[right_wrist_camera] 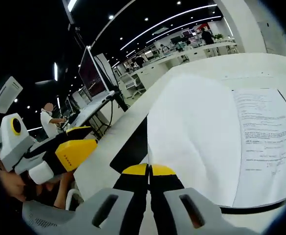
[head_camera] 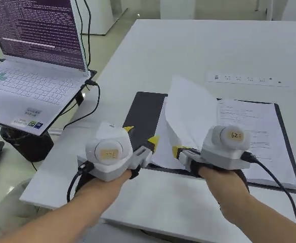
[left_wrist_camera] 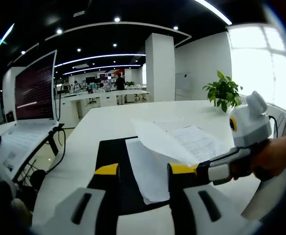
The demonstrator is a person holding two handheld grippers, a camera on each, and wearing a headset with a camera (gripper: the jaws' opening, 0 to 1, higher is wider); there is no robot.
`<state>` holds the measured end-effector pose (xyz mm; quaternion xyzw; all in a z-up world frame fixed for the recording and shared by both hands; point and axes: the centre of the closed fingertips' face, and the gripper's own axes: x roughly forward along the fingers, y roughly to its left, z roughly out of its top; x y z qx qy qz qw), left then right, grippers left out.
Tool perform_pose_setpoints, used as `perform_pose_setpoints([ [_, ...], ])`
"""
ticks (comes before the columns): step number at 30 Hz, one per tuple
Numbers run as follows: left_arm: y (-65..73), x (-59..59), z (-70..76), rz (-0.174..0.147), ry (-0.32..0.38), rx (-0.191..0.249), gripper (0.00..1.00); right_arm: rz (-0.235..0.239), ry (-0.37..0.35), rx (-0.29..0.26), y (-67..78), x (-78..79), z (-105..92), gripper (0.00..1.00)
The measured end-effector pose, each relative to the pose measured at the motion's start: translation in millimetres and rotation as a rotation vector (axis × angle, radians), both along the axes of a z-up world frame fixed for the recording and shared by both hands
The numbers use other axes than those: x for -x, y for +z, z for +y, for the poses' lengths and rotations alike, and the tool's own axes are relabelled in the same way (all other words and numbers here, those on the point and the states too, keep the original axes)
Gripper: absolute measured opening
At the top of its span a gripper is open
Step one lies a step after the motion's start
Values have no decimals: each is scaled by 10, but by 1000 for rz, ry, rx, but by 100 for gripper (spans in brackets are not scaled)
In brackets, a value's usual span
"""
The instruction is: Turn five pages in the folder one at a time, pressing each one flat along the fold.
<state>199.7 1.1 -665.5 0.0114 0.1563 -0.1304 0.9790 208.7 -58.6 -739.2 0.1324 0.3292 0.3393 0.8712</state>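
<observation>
One lifted page (head_camera: 191, 109) sits pinched in the right tongs (head_camera: 177, 151), labelled 62; left tongs (left_wrist_camera: 143, 169) gape wide.

The folder (head_camera: 142, 114) lies open near the front of the desk (head_camera: 198, 45), and a laptop (head_camera: 31, 66) sits off to its left. A lifted page (head_camera: 191, 114) rises over the fold. The left tongs (head_camera: 140, 135) are before the folder's left half, with the right tongs (head_camera: 177, 151) just beside them at the page's near edge.

Reads bright and even in the head view. Bends at edges in 2 gripper views; glares at the window (left_wrist_camera: 260, 58).
</observation>
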Motion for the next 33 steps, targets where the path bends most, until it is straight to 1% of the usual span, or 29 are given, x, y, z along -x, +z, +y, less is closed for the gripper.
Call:
perform_pose_setpoints([
  [1,-27,7,1,8,0,0,37,8,4,8,-52,4,36,0],
  [3,-57,24,-1,12,-1,1,37,22,15,21,-141,7,89,0],
  [4,-62,28,-3,13,-1,2,37,26,16,25,-161,7,99,0],
  [5,-84,36,-4,18,-1,1,37,34,22,41,-227,11,133,0],
  [9,-142,59,11,33,-1,2,37,49,19,48,-320,5,192,0],
  [13,-203,63,39,47,-1,-1,37,75,5,64,-436,3,193,0],
  [16,-240,60,60,54,-4,-1,37,88,-5,67,-492,9,197,0],
  [18,-272,54,78,62,-4,-6,37,100,-12,59,-523,6,212,0],
  [19,-293,49,86,69,-6,-5,37,97,-14,60,-527,1,212,0],
  [22,-326,31,90,76,-14,-14,37,82,-1,57,-529,6,238,0],
  [24,-348,10,85,81,-19,-17,37,80,2,46,-507,31,246,2],
  [25,-359,-5,78,84,-22,-19,37,74,6,31,-477,50,253,3],
  [27,-375,-30,62,87,-26,-18,37,62,18,26,-448,70,245,5],
  [29,-401,-71,26,92,-33,-15,37,52,33,22,-392,126,214,6],
  [30,-417,-97,-4,92,-37,-14,37,28,35,13,-350,136,184,6],
  [32,-453,-133,-51,98,-46,-17,36,16,36,15,-324,158,121,4],
  [33,-488,-160,-89,104,-51,-18,36,1,36,24,-318,153,73,2],
])
